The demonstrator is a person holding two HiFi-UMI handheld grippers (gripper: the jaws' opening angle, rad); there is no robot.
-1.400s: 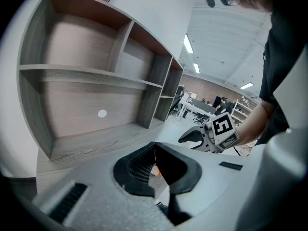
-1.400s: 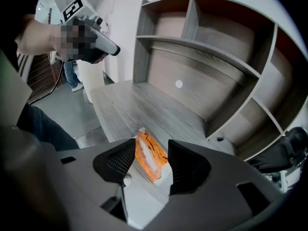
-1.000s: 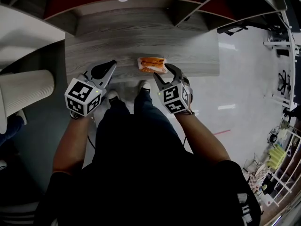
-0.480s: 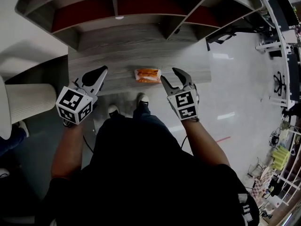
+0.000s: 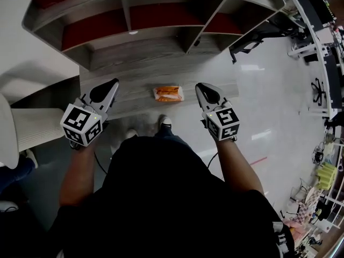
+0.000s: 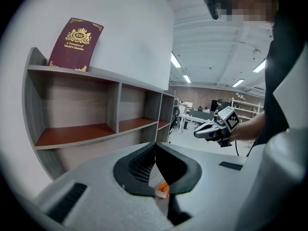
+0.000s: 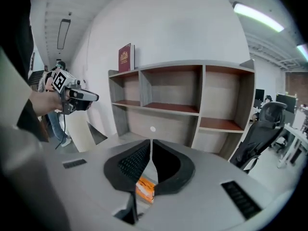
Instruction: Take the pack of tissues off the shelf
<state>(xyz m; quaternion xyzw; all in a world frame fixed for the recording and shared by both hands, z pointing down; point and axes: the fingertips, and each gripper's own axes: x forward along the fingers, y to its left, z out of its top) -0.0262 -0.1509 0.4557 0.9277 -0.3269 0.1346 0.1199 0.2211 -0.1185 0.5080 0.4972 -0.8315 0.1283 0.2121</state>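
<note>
The pack of tissues [image 5: 168, 93], orange and white, lies flat on the grey wooden ledge [image 5: 134, 63] below the shelf compartments. My left gripper [image 5: 110, 85] hangs to its left and my right gripper [image 5: 200, 87] to its right, both apart from it and above it. The right jaws have just been closing and nothing is between them. In the left gripper view the left gripper [image 6: 155, 146] is shut and empty, and the pack [image 6: 163, 189] peeks out beneath it. The right gripper [image 7: 150, 143] is shut as well, with the pack [image 7: 145, 189] low behind its jaws.
The shelf unit [image 5: 150, 15] has several open compartments with red floors. A dark red book [image 6: 77, 44] leans on its top. A black office chair [image 7: 262, 129] stands at the right and a white ribbed cylinder [image 5: 32, 128] at the left. The person's shoe [image 5: 165, 122] is by the ledge.
Both grippers have risen and drawn away from the pack. The right jaws, open before, are now shut on nothing. More of the shelf unit has come into view.
</note>
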